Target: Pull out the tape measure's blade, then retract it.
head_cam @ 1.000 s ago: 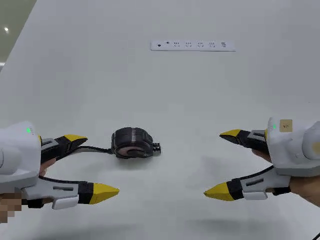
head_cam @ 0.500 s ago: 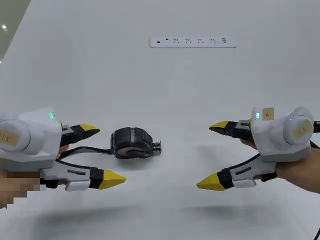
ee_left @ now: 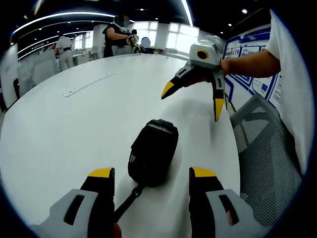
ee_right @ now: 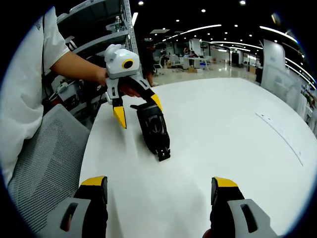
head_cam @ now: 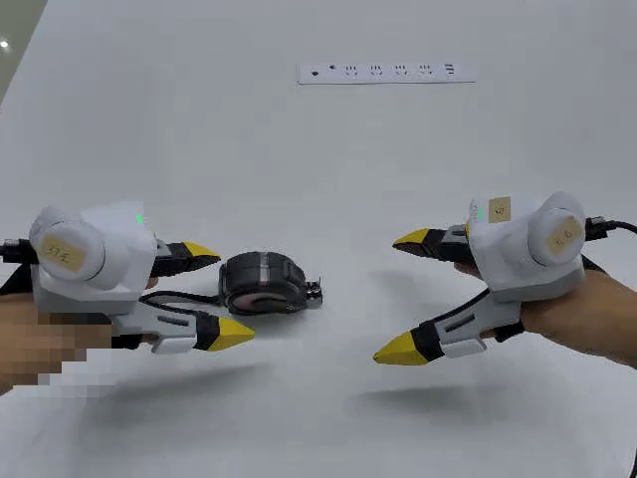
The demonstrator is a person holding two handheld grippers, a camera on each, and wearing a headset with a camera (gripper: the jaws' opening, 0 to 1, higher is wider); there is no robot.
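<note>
A black tape measure (head_cam: 263,285) lies on the white table, its blade tip (head_cam: 313,293) pointing right and a black strap trailing left. My left gripper (head_cam: 221,293) is open, its yellow-tipped jaws just left of the case, straddling the strap. In the left gripper view the tape measure (ee_left: 153,151) sits just beyond the open left gripper (ee_left: 151,173). My right gripper (head_cam: 400,295) is open, well to the right of the blade tip. The right gripper view shows the tape measure (ee_right: 153,127) ahead of the open right gripper (ee_right: 158,182), blade end nearest.
A white power strip (head_cam: 385,72) lies at the far side of the white table (head_cam: 318,169). A mesh office chair (ee_left: 270,158) stands at the table's edge. People stand in the room beyond the table.
Both grippers have moved inward toward the tape measure, the left one closing in on the case, the right one nearing the blade tip. The tape measure has not moved.
</note>
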